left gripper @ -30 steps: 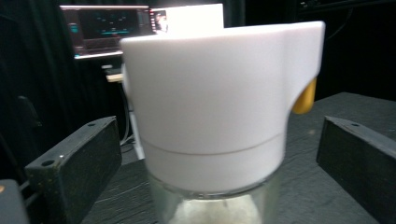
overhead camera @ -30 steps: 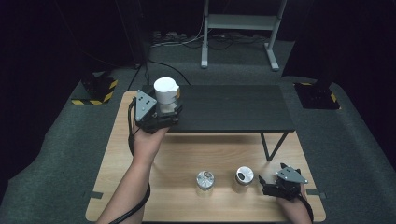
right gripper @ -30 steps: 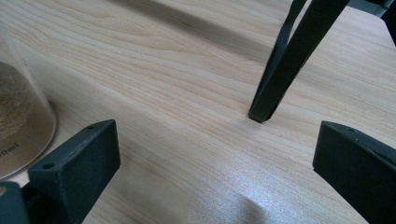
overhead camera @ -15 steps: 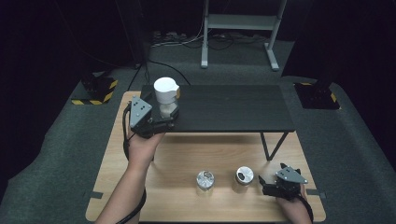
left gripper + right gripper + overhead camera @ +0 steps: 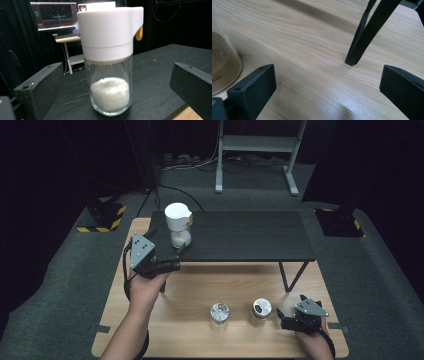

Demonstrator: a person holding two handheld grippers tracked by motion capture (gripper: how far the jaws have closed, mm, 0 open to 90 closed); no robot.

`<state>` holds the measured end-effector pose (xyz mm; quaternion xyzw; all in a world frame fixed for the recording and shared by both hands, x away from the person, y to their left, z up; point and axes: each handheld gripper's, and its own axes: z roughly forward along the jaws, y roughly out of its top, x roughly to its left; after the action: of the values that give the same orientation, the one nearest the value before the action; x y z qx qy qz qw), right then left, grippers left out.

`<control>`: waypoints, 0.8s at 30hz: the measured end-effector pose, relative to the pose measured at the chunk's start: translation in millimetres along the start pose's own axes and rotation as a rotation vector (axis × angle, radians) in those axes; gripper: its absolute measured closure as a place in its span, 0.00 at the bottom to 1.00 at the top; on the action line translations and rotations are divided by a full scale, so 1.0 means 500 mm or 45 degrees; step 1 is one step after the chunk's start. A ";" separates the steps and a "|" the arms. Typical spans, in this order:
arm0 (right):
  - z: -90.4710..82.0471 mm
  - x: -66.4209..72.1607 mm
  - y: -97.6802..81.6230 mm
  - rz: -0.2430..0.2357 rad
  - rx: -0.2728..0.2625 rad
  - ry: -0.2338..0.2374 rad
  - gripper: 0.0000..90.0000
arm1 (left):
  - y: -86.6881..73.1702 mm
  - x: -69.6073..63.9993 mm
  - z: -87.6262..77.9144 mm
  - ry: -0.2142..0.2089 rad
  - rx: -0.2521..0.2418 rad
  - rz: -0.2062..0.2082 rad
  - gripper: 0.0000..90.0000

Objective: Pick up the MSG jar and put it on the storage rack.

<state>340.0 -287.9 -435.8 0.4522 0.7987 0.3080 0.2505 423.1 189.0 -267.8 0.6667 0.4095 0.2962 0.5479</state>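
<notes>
A glass jar with a white lid (image 5: 178, 226) holds white grains and stands upright at the left end of the black shelf (image 5: 240, 236). My left gripper (image 5: 174, 259) is open just in front of it, at the shelf's near edge. In the left gripper view the jar (image 5: 110, 75) stands between and a little beyond the wide-open jaws of the left gripper (image 5: 115, 81), touching neither. My right gripper (image 5: 281, 317) rests low at the wooden table's front right, open, with bare wood between the jaws of the right gripper (image 5: 327, 82).
Two small jars (image 5: 219, 312) (image 5: 261, 308) stand on the wooden table (image 5: 190, 290) near the front. The right one, holding brown powder (image 5: 220, 67), is just left of my right gripper. The shelf's black leg (image 5: 364, 35) stands ahead of it.
My left gripper has drawn back from the white-lidded jar toward the person and lower; the jar stays standing on the shelf. The right gripper has not moved.
</notes>
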 end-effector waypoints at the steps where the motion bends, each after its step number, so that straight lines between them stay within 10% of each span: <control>1: 0.000 0.000 0.000 0.000 0.000 0.000 0.00 | -0.002 0.000 -0.003 0.000 0.002 0.005 0.00; 24: 0.000 0.001 0.000 -0.006 0.003 -0.003 0.00 | -0.073 -0.010 -0.078 -0.009 0.064 0.005 0.00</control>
<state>339.9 -287.4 -435.9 0.4509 0.7999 0.3059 0.2518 379.4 206.0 -294.5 0.6821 0.4135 0.2843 0.5319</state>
